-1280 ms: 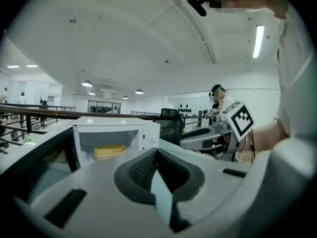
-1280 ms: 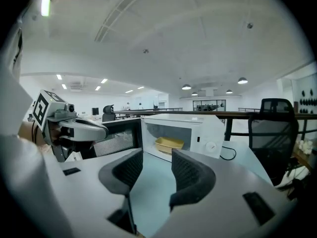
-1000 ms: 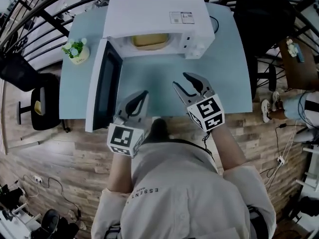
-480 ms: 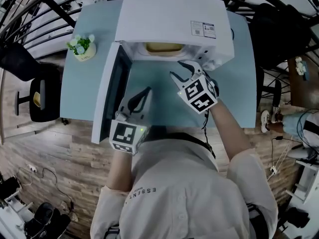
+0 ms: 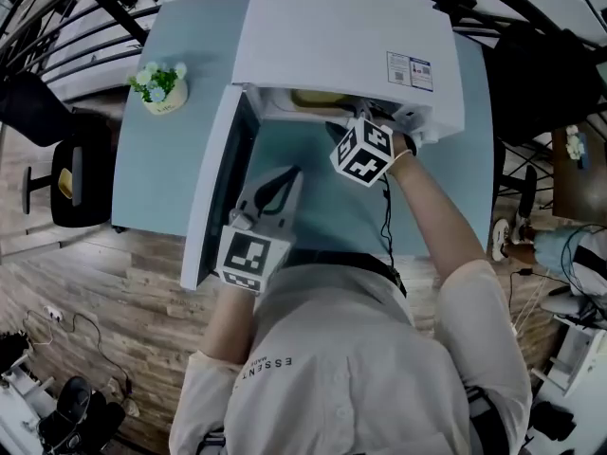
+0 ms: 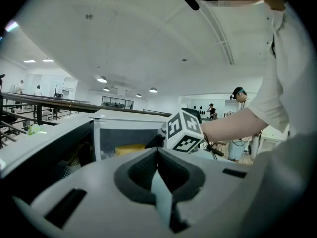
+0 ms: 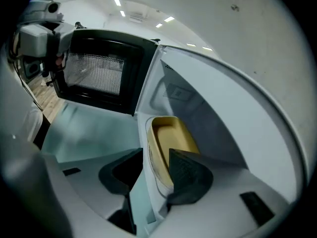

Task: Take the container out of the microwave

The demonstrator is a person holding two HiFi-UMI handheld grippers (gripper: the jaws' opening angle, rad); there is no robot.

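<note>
jaws on the right gripper (image 7: 156, 155) are spread around the near rim of the yellow container (image 7: 173, 133) inside the microwave (image 5: 341, 36). left gripper (image 6: 158, 157) is pinched together, empty.

shirt (image 5: 351, 349): cream, elbow-length sleeves | left tool (image 5: 286, 180): grey, dark pads | marker cube (image 5: 248, 259): black-white squares

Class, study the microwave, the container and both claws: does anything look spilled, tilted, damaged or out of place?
Nothing stands out. The microwave door is open, the yellow container sits flat inside, unspilled, the right claw is open at its rim, the left claw is shut and empty, and the plant pot stands upright.
</note>
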